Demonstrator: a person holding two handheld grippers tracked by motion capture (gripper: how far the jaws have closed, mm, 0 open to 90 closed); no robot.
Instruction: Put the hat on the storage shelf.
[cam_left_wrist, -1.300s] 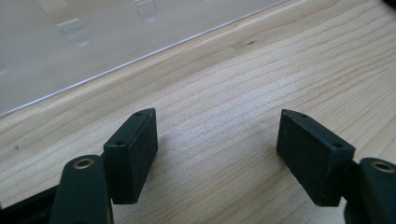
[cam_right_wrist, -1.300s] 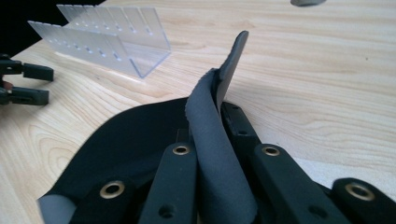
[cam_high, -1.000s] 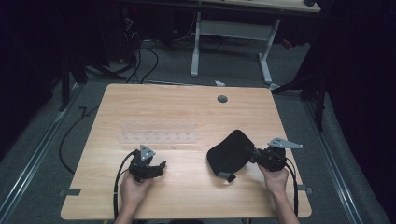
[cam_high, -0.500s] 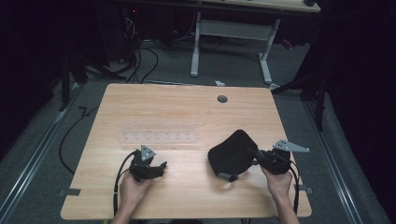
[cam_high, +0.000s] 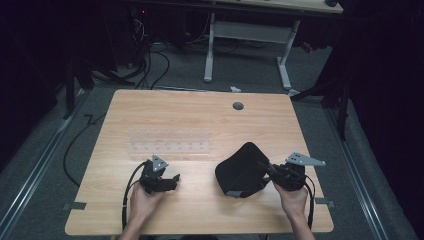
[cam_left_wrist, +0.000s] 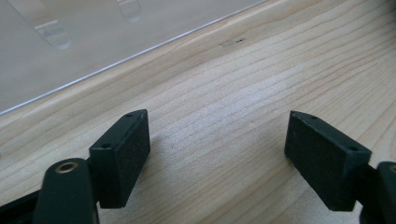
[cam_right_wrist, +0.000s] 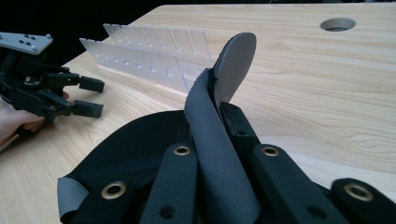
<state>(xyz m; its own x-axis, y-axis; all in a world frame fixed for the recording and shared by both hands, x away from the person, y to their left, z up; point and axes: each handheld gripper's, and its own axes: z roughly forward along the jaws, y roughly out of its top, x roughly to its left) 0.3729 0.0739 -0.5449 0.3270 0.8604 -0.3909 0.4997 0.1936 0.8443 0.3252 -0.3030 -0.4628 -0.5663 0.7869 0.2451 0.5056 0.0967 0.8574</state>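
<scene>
A black cloth with a grey underside (cam_high: 242, 170) lies bunched at the front right of the wooden table (cam_high: 200, 120). My right gripper (cam_high: 267, 169) is shut on the cloth's right edge, and the pinched fold (cam_right_wrist: 212, 121) stands up between its jaws with the grey side showing. My left gripper (cam_high: 172, 181) rests low on the table at the front left, open, with bare wood between its pads (cam_left_wrist: 123, 151). The left gripper (cam_right_wrist: 88, 95) also shows far off in the right gripper view.
A clear plastic rack (cam_high: 170, 142) lies flat on the middle of the table, just beyond the left gripper; its edge (cam_left_wrist: 93, 51) fills the top left of that gripper's view. A round cable hole (cam_high: 238, 106) sits near the far edge.
The right gripper has drawn the cloth a little toward the front of the table. The left gripper has barely moved.
</scene>
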